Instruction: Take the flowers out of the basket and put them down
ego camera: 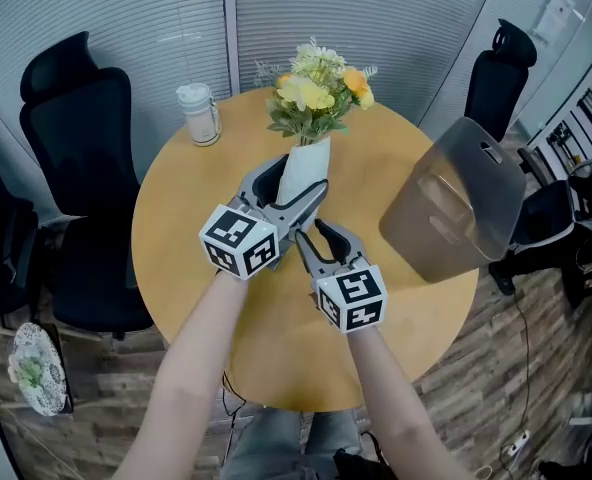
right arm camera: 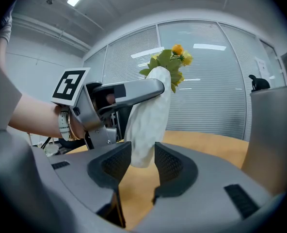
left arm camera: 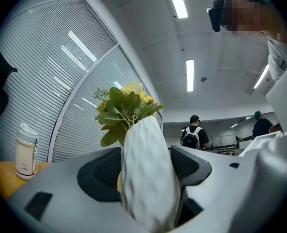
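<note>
Working over a round wooden table (ego camera: 276, 353), with the grey basket (ego camera: 456, 203) standing near its right edge and looking empty. Out of that basket and held in the air above the tabletop: the flowers (ego camera: 311, 93), with blooms leaning away and the white paper wrap (ego camera: 304, 173) pointing back toward the holder. Clamped around the thick middle of the wrap by the left gripper (left arm camera: 146, 171), pads pressed into the paper on both sides. Pinched at the narrow bottom end by the right gripper (right arm camera: 142, 159), seemingly by little more than the tip. At the far left of the table, well apart from all this, a white tumbler (ego camera: 198, 114).

Judged close to the put-down. Likely trouble from here — crushing the stems with the tight left clamp, or losing the shallow right pinch and letting the tail swing. Also worth guarding against: landing tip first, buckling the paper, then tipping the top-heavy blooms sideways. Safer to lay flat and release low.
</note>
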The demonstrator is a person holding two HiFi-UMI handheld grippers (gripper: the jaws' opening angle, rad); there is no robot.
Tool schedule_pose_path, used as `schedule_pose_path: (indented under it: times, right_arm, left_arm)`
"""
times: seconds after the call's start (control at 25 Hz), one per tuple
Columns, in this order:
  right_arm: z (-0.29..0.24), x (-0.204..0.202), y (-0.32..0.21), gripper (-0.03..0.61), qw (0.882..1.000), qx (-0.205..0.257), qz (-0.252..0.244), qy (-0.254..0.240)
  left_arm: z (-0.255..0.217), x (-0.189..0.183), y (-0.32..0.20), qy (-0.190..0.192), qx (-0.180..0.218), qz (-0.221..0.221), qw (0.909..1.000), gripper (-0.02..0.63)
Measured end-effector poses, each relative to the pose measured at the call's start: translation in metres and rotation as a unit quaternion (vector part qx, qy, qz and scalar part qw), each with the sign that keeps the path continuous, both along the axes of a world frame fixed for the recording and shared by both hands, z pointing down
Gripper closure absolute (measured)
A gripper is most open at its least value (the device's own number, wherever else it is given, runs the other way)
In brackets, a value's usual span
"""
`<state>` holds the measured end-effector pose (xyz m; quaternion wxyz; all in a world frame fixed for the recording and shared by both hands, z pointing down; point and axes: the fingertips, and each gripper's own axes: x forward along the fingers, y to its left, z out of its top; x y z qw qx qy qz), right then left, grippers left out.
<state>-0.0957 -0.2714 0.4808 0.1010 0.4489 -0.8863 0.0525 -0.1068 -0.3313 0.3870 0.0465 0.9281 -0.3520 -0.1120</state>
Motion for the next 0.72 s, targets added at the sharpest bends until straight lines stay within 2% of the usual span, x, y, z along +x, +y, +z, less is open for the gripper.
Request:
schedule_pose_path:
  times: [0.2, 0.44, 0.72]
  right_arm:
    - [0.018, -0.001, -0.005, 0.413, 1.000, -0.008, 0.000, 0.002]
    - [0.036, -0.001, -0.009, 0.413, 1.000, -0.016, -0.002, 0.010]
    - [0.060, 0.000, -0.015, 0.413, 0.999, -0.023, 0.001, 0.022]
  left_arm:
    - [0.017, -0.001, -0.004, -0.011, 0.007, -0.013, 0.9998, 0.288]
    - [0.034, 0.008, -0.004, -0.047, 0.033, -0.024, 0.9981, 0.288]
    - [0.054, 0.002, -0.005, -0.041, 0.037, -0.040, 0.9977, 0.288]
